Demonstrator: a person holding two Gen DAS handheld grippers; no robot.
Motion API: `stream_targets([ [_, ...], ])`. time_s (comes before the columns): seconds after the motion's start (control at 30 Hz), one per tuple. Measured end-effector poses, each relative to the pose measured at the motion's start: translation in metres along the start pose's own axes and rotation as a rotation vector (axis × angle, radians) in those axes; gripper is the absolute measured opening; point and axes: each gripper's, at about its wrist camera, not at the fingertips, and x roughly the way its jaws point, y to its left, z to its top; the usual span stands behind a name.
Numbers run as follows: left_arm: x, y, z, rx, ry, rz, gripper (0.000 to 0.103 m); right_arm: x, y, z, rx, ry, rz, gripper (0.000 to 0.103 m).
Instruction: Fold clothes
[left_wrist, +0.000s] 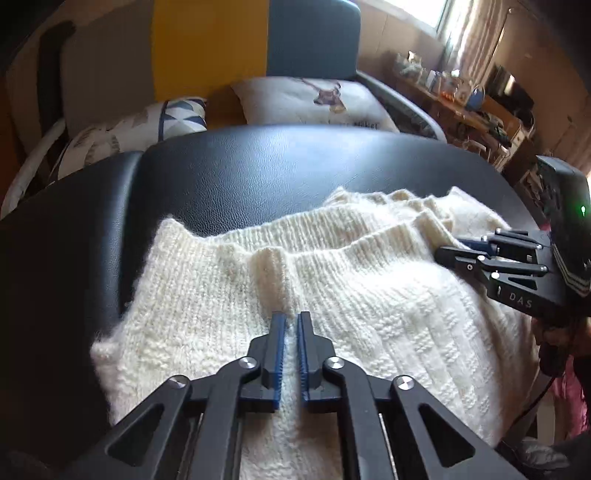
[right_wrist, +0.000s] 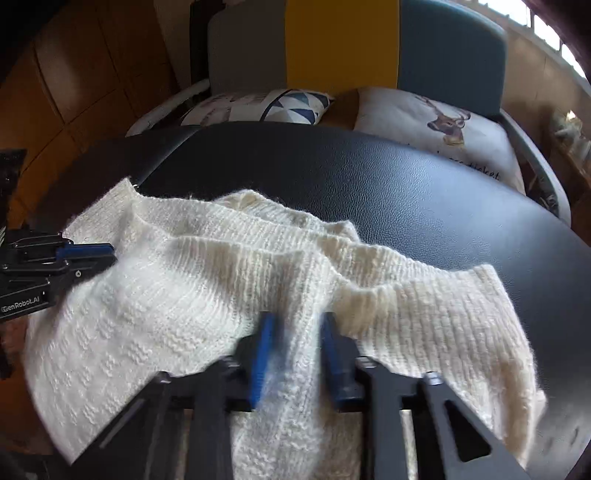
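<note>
A cream knitted sweater (left_wrist: 369, 295) lies bunched in layers on a black leather surface (left_wrist: 277, 170). My left gripper (left_wrist: 291, 319) rests on it near its left side, jaws almost closed with a thin strip of knit between the blue pads. My right gripper (right_wrist: 297, 321) sits on the sweater (right_wrist: 184, 295) toward its right part, jaws partly apart with a ridge of knit between them; its fingers are motion-blurred. Each gripper shows in the other's view, the right one (left_wrist: 454, 251) at the sweater's right edge, the left one (right_wrist: 99, 254) at its left edge.
The black leather surface (right_wrist: 406, 192) extends beyond the sweater. Behind it stands a sofa with a triangle-pattern cushion (right_wrist: 291, 107) and a deer-print cushion (right_wrist: 443, 122). A cluttered wooden shelf (left_wrist: 472, 103) stands at the far right below a window.
</note>
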Motion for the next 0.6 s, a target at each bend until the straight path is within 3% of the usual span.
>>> stream_targets([
  [0.1,-0.026,0.005,0.006,-0.071,-0.144,-0.044,0.003,-0.022,0.004,0.001,-0.001,-0.074,-0.026,0.010],
  [0.2,-0.028,0.007,0.020,-0.097,-0.230,-0.020,0.003,-0.040,0.006,0.016,-0.019,-0.159,-0.099,0.007],
  [0.33,0.025,0.003,0.036,-0.104,-0.149,0.036,0.006,-0.008,-0.005,0.017,0.058,-0.096,-0.147,0.008],
  [0.4,0.052,0.008,0.032,-0.110,-0.078,0.056,0.006,0.014,-0.011,0.011,0.113,-0.049,-0.141,0.017],
  [0.47,0.048,0.007,0.027,-0.102,-0.078,0.052,0.006,0.014,-0.012,0.005,0.148,-0.082,-0.131,0.018],
  [0.6,0.035,0.002,0.011,-0.091,-0.080,0.047,0.006,0.009,-0.010,-0.005,0.174,-0.053,-0.081,0.018],
])
